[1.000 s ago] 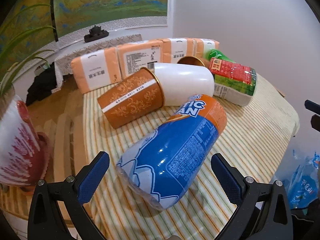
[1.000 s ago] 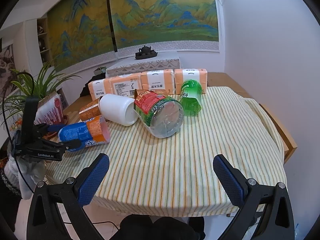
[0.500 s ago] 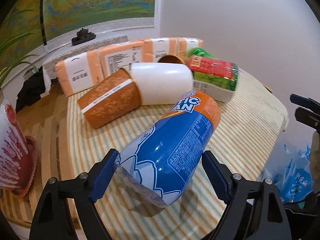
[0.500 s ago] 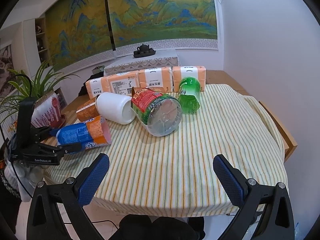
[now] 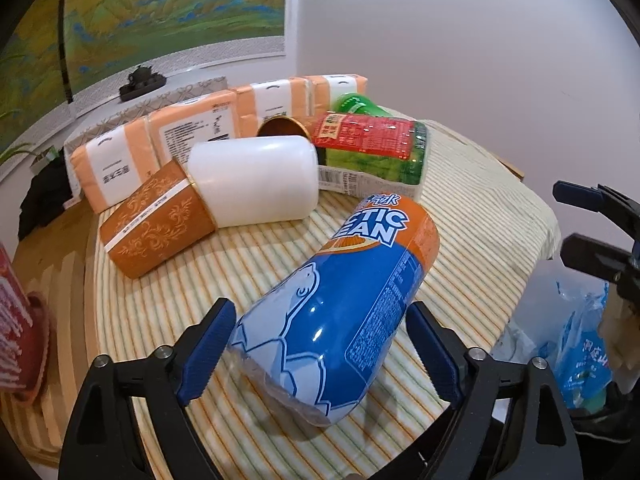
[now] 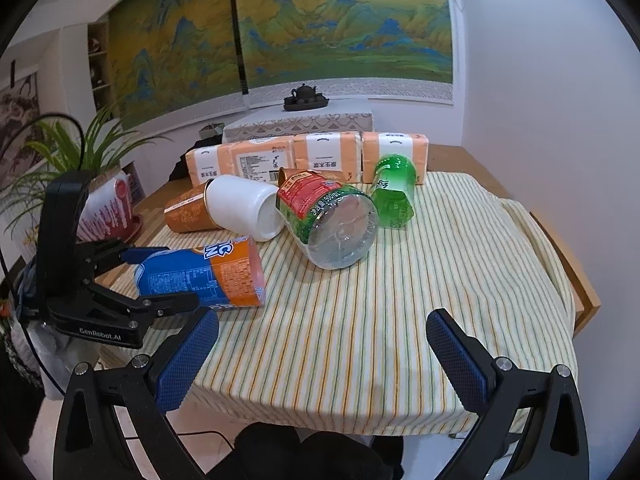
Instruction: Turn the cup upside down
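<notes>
A blue and orange cup (image 5: 340, 312) lies on its side on the striped tablecloth (image 5: 472, 208). My left gripper (image 5: 320, 344) straddles its near end, blue fingers on either side with small gaps showing, so it is open around the cup. The cup also shows in the right wrist view (image 6: 204, 276) with the left gripper (image 6: 160, 280) around it. My right gripper (image 6: 324, 360) is open and empty above the table's front edge.
A white cup (image 5: 256, 184) and an orange patterned cup (image 5: 156, 232) lie on their sides behind it. A large clear bottle (image 6: 332, 216) and a green bottle (image 6: 394, 188) lie mid-table. Orange packs (image 6: 304, 156) line the back. A potted plant (image 6: 108, 208) stands at the left.
My left gripper has moved forward over the blue and orange cup and its fingers have narrowed around it. The right gripper has barely moved.
</notes>
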